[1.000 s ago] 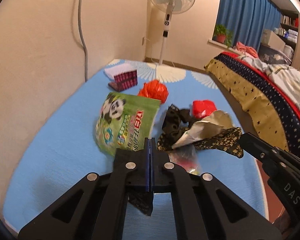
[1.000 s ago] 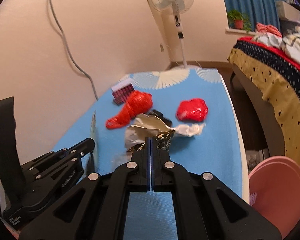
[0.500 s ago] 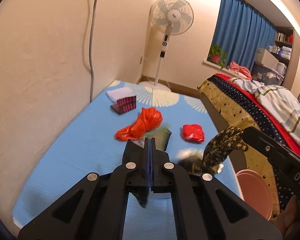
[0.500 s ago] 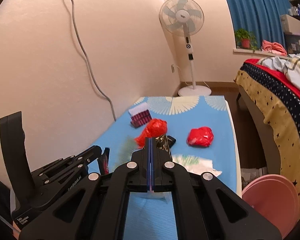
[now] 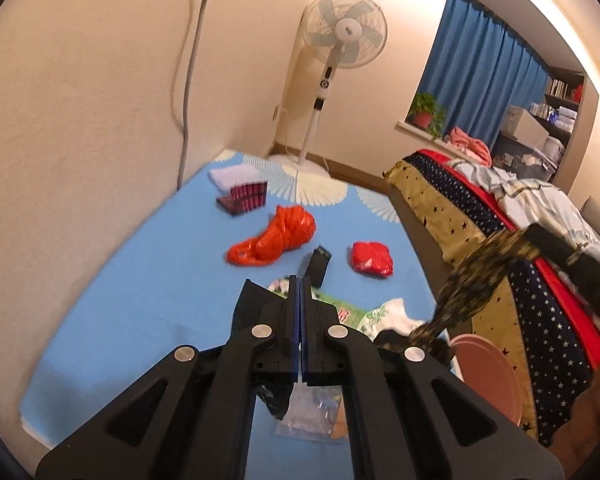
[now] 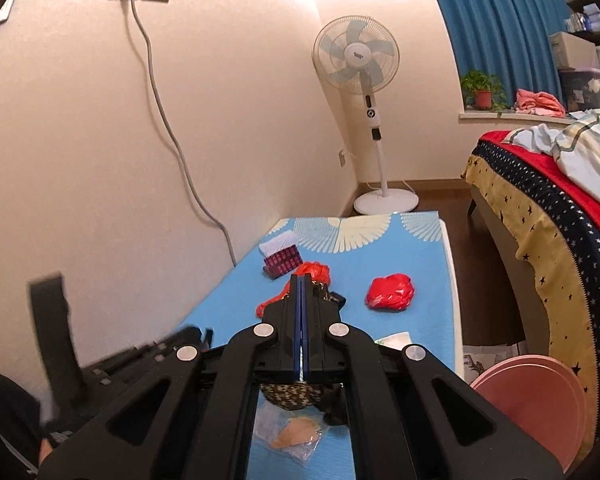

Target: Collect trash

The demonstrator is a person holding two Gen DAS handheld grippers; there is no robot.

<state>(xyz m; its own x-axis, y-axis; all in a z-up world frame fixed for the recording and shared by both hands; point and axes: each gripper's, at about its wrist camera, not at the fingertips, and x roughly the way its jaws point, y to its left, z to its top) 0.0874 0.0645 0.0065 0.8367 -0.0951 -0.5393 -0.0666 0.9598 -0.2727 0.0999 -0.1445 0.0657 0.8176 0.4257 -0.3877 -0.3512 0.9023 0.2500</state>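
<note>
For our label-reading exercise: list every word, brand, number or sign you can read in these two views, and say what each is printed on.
No text reads clearly.
Fan badge: print too small to read.
Fan control panel: markings too small.
Green packet: red print, partly hidden behind the left tongs, illegible.
</note>
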